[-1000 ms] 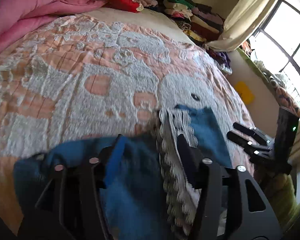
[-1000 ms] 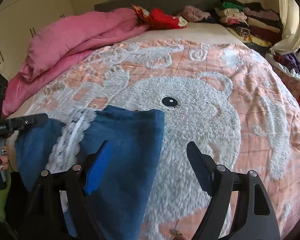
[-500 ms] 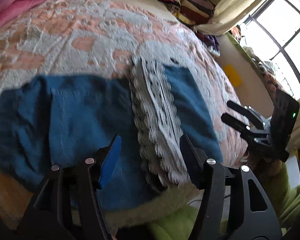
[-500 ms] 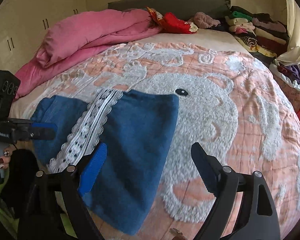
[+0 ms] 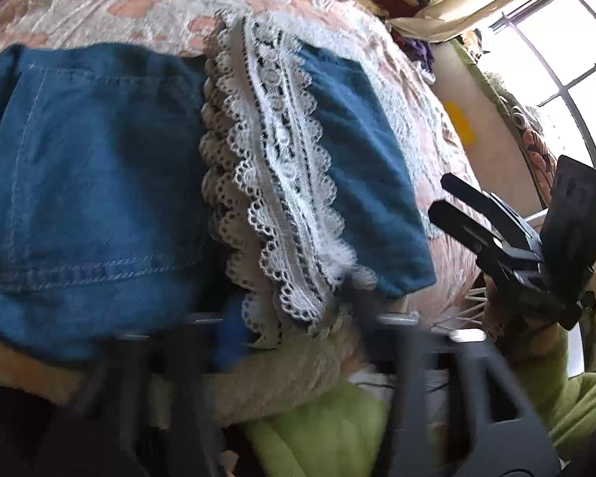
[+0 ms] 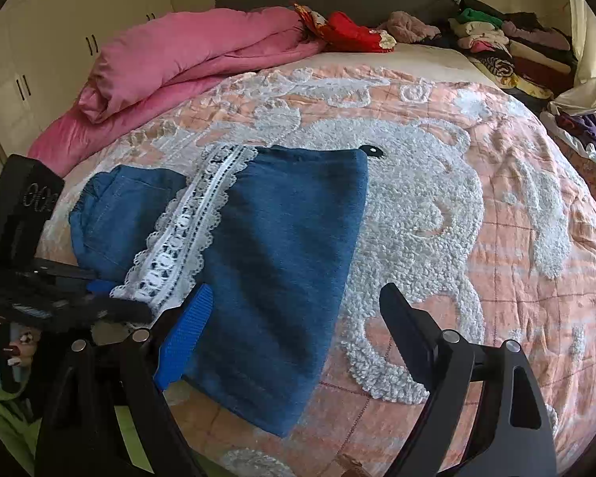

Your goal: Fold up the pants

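- Lying flat on the nubby pink bedspread (image 6: 496, 183): blue denim pants (image 6: 282, 246), scalloped white lace (image 6: 186, 238).
- Left gripper (image 6: 131, 303): just been closing, now pinching the lace hem.
- Right gripper (image 6: 294, 318): spreading wide, empty.

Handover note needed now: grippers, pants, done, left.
Left gripper: jaws have just been closing on the near end of the white lace strip at the bed's front edge; its own view is too blurred to confirm the pinch.
Right gripper: open, empty, hovering over the near right part of the pants.
Pants: blue denim, folded flat near the front edge of the bedspread, lace running down the middle.
Done: a fold already in place.
Left: probably confirm the left grip, grab with the right, fold again.
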The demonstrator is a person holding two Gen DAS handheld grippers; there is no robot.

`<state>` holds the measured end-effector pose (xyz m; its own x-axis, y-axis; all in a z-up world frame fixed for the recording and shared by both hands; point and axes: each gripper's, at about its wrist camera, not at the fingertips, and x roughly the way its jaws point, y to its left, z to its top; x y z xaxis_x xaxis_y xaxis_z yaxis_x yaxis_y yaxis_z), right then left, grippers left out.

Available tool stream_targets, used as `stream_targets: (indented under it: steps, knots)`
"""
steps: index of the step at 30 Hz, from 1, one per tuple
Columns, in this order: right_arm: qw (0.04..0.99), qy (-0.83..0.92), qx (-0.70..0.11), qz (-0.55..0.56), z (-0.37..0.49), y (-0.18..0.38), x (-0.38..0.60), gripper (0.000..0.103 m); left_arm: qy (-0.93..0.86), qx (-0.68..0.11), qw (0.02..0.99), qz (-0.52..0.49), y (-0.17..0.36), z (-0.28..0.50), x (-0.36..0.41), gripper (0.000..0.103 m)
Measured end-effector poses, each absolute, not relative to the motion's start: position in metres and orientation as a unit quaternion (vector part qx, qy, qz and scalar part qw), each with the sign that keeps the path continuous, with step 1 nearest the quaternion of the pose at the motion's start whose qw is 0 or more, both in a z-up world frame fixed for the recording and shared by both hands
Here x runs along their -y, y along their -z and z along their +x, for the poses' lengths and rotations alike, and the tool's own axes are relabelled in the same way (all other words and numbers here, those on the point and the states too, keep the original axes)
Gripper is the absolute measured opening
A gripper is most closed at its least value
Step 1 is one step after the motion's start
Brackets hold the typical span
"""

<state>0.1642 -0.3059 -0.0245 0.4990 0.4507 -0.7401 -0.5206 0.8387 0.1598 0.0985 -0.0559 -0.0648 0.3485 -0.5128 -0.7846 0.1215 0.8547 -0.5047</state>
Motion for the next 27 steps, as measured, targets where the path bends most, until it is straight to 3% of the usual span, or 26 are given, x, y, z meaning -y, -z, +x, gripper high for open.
stream_targets:
  steps: [8,10,15,27]
  knots:
    - [0.854,-0.322,-0.403,-0.071,0.141,0.016,0.285,0.08,0.181,-0.525,0.819,-0.144,0.057,0.085,0.042,0.014]
    - [0.849,-0.33,-0.405,-0.08,0.14,0.018,0.278,0.073,0.178,-0.529,0.817,-0.146,0.061,0.085,0.041,0.019]
    - [0.838,-0.343,-0.41,-0.108,0.133,0.021,0.264,0.065,0.178,-0.526,0.82,-0.136,0.06,0.082,0.042,0.019]
    - [0.814,-0.301,-0.483,-0.115,0.143,0.063,0.276,0.062,0.178,-0.519,0.83,-0.097,0.059,0.08,0.055,0.028]
